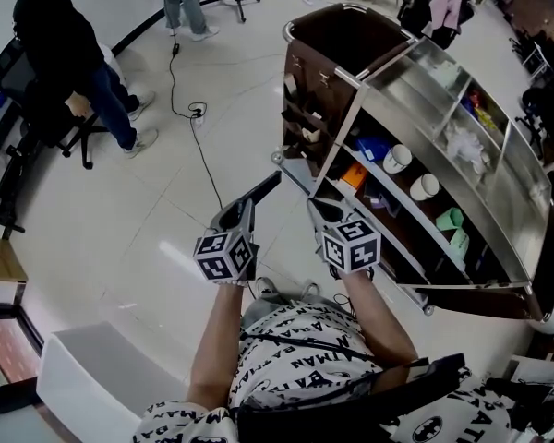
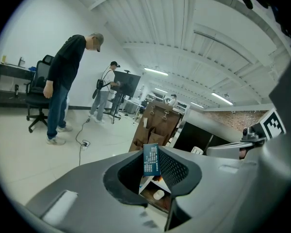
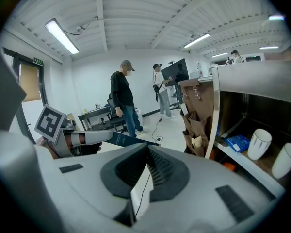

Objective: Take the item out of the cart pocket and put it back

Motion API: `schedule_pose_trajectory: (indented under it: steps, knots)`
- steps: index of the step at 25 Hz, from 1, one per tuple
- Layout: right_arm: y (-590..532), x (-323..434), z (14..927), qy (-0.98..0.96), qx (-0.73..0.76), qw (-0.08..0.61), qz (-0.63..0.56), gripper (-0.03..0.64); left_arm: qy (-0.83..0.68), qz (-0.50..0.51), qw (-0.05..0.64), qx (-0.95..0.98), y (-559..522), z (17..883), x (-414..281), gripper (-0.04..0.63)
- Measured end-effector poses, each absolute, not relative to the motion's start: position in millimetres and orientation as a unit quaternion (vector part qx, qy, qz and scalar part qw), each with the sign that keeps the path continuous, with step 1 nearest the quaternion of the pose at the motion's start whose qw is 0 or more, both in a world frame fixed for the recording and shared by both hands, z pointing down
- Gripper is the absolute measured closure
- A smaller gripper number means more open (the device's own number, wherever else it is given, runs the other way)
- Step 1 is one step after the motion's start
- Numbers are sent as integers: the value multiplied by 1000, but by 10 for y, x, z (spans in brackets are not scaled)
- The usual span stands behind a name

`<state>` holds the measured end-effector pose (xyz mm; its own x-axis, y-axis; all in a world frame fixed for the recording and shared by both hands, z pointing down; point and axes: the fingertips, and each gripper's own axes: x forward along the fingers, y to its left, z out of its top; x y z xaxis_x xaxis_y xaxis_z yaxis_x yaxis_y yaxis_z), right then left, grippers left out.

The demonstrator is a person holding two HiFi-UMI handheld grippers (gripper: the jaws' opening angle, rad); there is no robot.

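— Between the jaws of the left gripper [image 1: 243,212], what is that?

— It is the dark blue flat packet [image 2: 151,159]. The jaws are clenched on one end of it, and the rest sticks out forward, toward the cart [image 1: 360,86]. So the item is out of the pocket and in the air, well apart from the cart.

— Why is it held by the end?

— I think because the free end must go first into the brown fabric pockets [image 1: 300,109] on the cart's end wall. Their openings look narrow, so a long free part helps to aim it.

— And the right gripper [image 1: 331,210]?

— In its own view, its jaws are together at the tips with nothing between them; only floor shows in the slit behind the tips. It hangs just beside the left one, near the shelves.

— Why there, if it is empty?

— Probably to be ready to steady the pocket's soft edge. The cloth may sag when the packet pushes on it.

— Which pocket is the right one?

— That I cannot tell.
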<state>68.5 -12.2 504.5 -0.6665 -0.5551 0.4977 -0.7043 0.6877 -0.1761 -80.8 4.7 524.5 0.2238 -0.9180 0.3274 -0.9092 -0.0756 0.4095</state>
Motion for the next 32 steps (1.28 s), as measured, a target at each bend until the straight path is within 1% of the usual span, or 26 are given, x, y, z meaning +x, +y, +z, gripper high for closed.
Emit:
schedule_pose_trajectory:
  steps: [7,12,21,32]
  knots:
    - [-220,540,5093,-889,370,199,180,614,-611,-4,270,744,-125,5278,-996,514]
    - [-351,523,5125,-884,383,201,177,614,-600,15,245,762,-510,5251,-1095,514]
    - [-825,473,5356,-876,387,209,197,614,-583,45,234,777,-1687,5416,-1105,514]
    - [-1746,398,5738,-863,384,226,237,614,-560,106,251,782,-3181,6091,-803,514]
